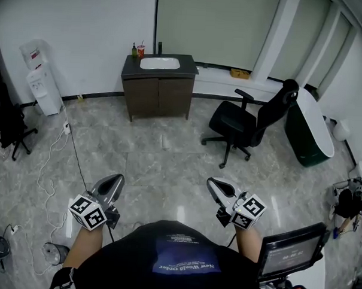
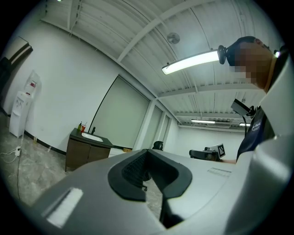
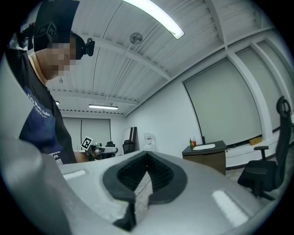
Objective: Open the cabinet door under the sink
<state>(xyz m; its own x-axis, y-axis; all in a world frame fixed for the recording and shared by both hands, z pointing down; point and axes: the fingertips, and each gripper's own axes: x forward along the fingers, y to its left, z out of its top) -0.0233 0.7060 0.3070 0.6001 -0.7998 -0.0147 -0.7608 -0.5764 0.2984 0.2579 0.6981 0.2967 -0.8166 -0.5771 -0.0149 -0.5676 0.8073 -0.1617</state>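
The dark brown sink cabinet (image 1: 158, 95) stands against the far wall, its two doors closed, with a white basin (image 1: 160, 63) set in its top. It also shows small in the left gripper view (image 2: 85, 153) and in the right gripper view (image 3: 209, 158). My left gripper (image 1: 115, 179) and right gripper (image 1: 212, 182) hang close to my body, far across the floor from the cabinet. Both point level toward it. The left gripper's (image 2: 147, 150) tips meet with nothing between them, and so do the right gripper's (image 3: 147, 153).
A black office chair (image 1: 248, 123) stands right of the cabinet, with a dark green tub (image 1: 310, 131) beyond it. A water dispenser (image 1: 43, 84) and floor cables (image 1: 55, 153) lie at the left. A bottle and red cup (image 1: 141, 50) sit on the counter. A screen (image 1: 290, 253) is at my right.
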